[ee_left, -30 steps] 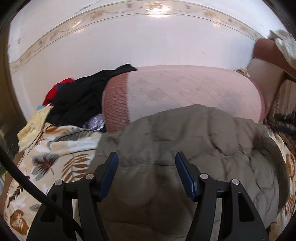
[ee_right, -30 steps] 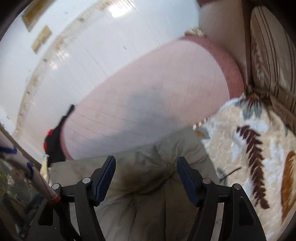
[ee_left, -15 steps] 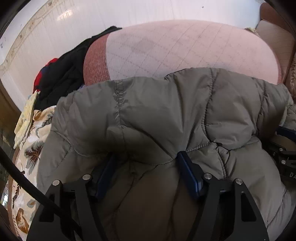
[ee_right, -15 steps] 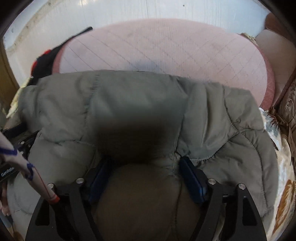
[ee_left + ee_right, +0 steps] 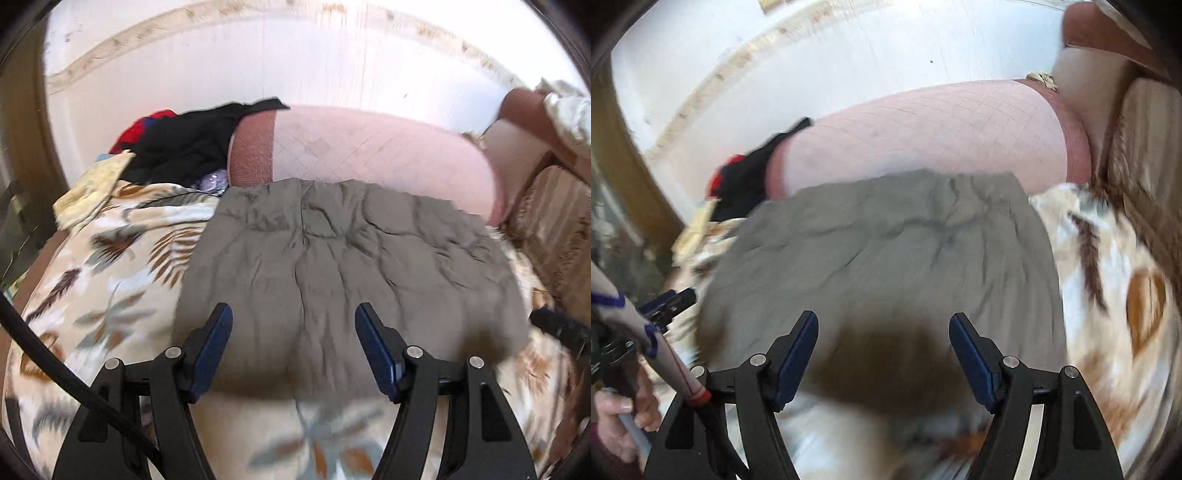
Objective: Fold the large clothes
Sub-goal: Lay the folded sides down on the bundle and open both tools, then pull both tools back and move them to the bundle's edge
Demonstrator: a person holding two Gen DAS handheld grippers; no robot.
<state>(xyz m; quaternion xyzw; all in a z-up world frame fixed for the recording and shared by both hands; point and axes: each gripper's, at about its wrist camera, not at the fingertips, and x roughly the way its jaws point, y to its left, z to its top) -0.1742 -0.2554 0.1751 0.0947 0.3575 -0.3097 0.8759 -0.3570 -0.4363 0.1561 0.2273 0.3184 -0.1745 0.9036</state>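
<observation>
Both wrist cams: downward, jacket (image 5: 343, 258) shared

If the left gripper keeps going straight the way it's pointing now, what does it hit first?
Most likely the folded olive-grey padded jacket. The left gripper is empty and points down at the jacket's near part. The pink bolster lies further behind. Blur makes the depth uncertain.

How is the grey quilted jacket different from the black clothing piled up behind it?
The grey quilted jacket lies folded flat in a neat block; the black clothing sits crumpled in a heap. The jacket is puffy and stitched, the black clothing thin and limp. The jacket lies near the grippers, the black clothing beside the pink bolster.
</observation>
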